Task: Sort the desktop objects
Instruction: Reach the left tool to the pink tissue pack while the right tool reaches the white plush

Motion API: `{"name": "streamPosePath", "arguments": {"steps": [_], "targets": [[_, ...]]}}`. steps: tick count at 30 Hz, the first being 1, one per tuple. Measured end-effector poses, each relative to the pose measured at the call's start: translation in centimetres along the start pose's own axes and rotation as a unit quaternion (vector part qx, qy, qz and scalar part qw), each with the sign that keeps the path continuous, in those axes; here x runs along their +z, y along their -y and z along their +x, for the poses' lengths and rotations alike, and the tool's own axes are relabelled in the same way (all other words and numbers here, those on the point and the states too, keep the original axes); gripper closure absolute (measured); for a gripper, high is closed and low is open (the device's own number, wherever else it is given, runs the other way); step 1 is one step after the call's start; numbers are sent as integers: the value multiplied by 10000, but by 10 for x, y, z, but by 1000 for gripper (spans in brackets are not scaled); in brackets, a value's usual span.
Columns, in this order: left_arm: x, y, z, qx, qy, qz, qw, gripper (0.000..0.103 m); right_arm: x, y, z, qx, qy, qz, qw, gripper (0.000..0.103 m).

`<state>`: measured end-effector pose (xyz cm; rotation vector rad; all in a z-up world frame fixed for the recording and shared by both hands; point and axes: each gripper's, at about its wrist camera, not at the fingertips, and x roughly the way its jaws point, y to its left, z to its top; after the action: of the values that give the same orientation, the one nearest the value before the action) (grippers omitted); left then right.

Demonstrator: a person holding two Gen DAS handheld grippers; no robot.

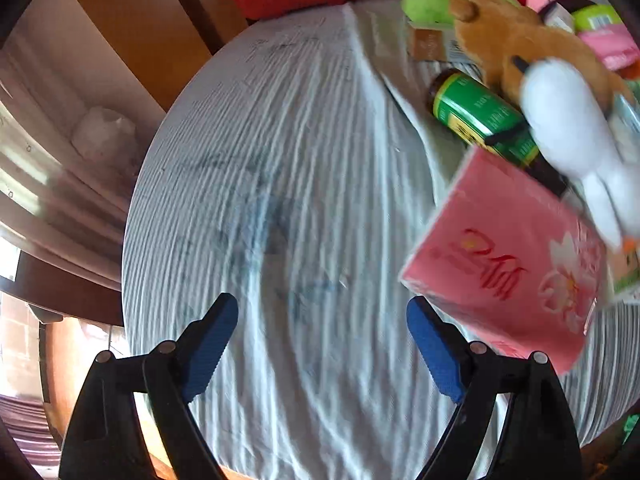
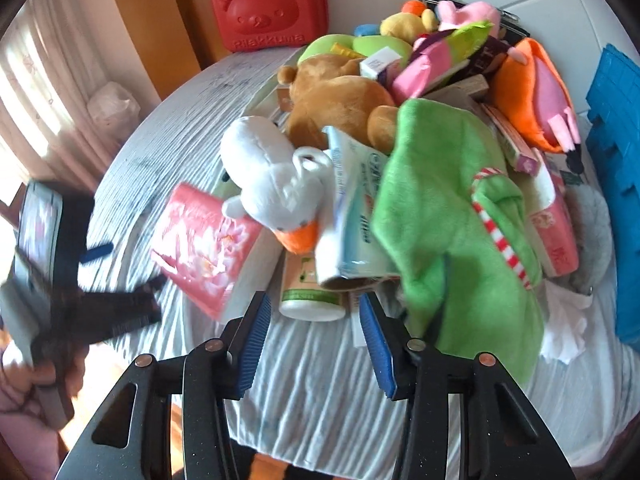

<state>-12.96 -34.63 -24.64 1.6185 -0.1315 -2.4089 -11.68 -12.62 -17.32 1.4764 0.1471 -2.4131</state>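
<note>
A heap of soft toys and packs covers the round table's striped white cloth (image 2: 316, 384). My right gripper (image 2: 314, 312) is open, its blue pads apart on either side of a white, green-labelled bottle (image 2: 310, 292) lying at the heap's near edge, without touching it. A white duck toy (image 2: 272, 176), a toothpaste tube (image 2: 352, 200) and a green plush (image 2: 452, 216) lie just beyond. My left gripper (image 1: 322, 316) is open over bare cloth (image 1: 280, 160) with nothing between its fingers. A pink tissue pack (image 1: 508, 264) lies right of it, against its right finger.
A brown bear (image 2: 340, 100), an orange plush (image 2: 532, 92) and small boxes sit in the pile. A dark green bottle (image 1: 480, 116) lies behind the tissue pack. A red bear-face case (image 2: 268, 12) stands at the far edge, a blue block (image 2: 616, 140) at the right.
</note>
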Motion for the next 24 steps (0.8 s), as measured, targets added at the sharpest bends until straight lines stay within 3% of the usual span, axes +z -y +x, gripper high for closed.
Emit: {"name": "streamPosePath", "arguments": {"steps": [4,8,11,14,17,18,20,22,24], "targets": [[32,-18,8,-186,108,213,9995,15,12,-27,26,51,-92,224,9997,60],[29,-26,-14,-1160,52,96,9932,15,15,-45,57,-90,-352,510,9980,66],[10,5,-38,-1841,34,481,9817,15,9,-37,49,-88,-262,1078,9938,69],[-1,47,-51,-2152,54,1029,9711,15,10,-22,24,-243,-68,1270,9916,67],[-7,76,-34,-2142,-255,1324,9675,15,14,-15,9,-415,-8,1194,9920,66],[-8,79,-25,-1924,-331,1370,9711,16,15,-15,7,-420,3,1183,9921,66],[-5,64,-16,-1853,-381,1148,9752,22,17,-17,9,-376,-29,1145,9927,65],[3,37,-9,-1455,-302,934,9845,22,18,-21,15,-271,-66,1096,9936,65],[13,8,4,-775,-265,733,9939,24,20,-32,21,-127,-108,1031,9945,65]]}}
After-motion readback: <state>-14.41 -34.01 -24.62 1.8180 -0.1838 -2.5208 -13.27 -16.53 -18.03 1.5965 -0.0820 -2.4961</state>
